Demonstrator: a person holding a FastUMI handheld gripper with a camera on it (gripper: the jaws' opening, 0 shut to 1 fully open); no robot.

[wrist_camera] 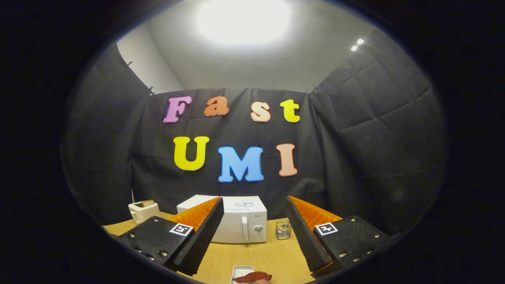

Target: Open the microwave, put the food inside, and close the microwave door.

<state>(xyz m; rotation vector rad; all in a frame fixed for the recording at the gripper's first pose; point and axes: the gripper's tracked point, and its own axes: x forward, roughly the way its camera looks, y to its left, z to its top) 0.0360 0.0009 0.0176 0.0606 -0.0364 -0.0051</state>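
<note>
Gripper (252,236) fingers spread wide and holding nothing, aimed over the table (276,252) toward the microwave (236,221), which stands between and beyond the fingertips. The microwave's door appears shut, with its handle (245,228) and control panel on the side nearer the small glass jar (283,230); the wide spread probably suits an approach to that handle. Nearest the camera, between the finger bases, lies a small white tray (240,272) bearing a reddish-brown piece of food (252,277), set well in front of the microwave, likely so that it can be taken up once the door is open. A toaster (143,210) stands beside the microwave, opposite the jar. Judged from this layout, no step of the task is yet done.
</note>
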